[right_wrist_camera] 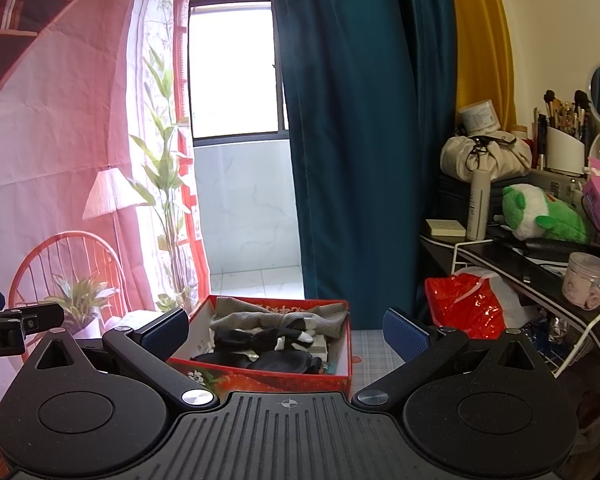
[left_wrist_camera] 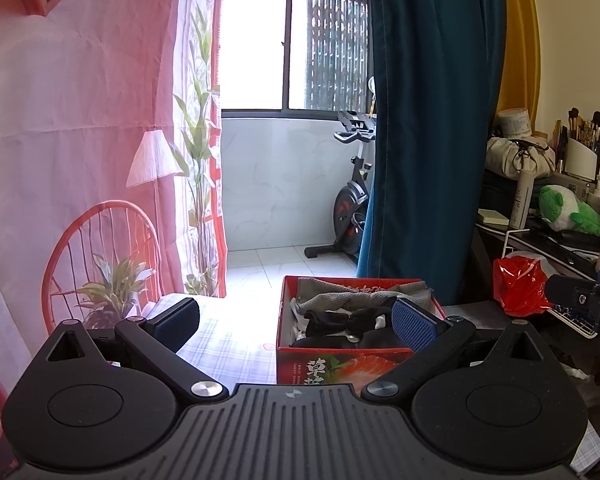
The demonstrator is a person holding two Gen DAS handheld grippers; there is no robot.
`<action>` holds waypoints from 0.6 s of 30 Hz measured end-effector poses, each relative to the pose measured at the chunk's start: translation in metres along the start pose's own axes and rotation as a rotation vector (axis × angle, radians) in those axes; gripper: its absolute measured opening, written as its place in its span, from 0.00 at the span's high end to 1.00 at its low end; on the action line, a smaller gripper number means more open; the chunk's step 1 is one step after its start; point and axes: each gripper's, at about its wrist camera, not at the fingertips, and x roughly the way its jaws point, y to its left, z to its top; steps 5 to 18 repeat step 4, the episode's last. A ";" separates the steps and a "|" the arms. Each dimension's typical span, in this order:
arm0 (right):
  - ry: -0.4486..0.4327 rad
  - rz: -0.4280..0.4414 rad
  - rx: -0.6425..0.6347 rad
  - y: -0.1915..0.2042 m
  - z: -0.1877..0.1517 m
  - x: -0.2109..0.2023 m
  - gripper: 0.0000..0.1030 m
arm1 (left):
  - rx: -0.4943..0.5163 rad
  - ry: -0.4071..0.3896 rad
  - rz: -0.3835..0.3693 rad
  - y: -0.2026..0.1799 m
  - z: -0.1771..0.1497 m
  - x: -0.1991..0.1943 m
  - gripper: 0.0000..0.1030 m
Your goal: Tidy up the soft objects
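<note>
Both grippers hung empty, fingers spread wide. The red box [right_wrist_camera: 260, 374] of dark and grey soft things [right_wrist_camera: 276, 336] sat between the right gripper [right_wrist_camera: 288, 330]'s fingers, and at the left gripper [left_wrist_camera: 296, 322]'s right finger.

Both tools same build: left tool [left_wrist_camera: 296, 320] and right tool [right_wrist_camera: 286, 330] matte black, ribbed base plate, round hubs at 4 and 8 o'clock, silver pivot screws, blue textured fingertip pads [left_wrist_camera: 414, 325].
</note>
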 end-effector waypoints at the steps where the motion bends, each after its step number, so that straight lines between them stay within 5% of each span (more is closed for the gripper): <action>1: -0.001 -0.001 0.000 0.000 0.000 0.000 0.00 | -0.001 -0.001 -0.001 0.000 0.000 0.000 0.00; 18: -0.001 -0.003 -0.001 0.000 0.000 0.000 0.00 | -0.009 0.000 -0.003 0.001 0.000 -0.001 0.00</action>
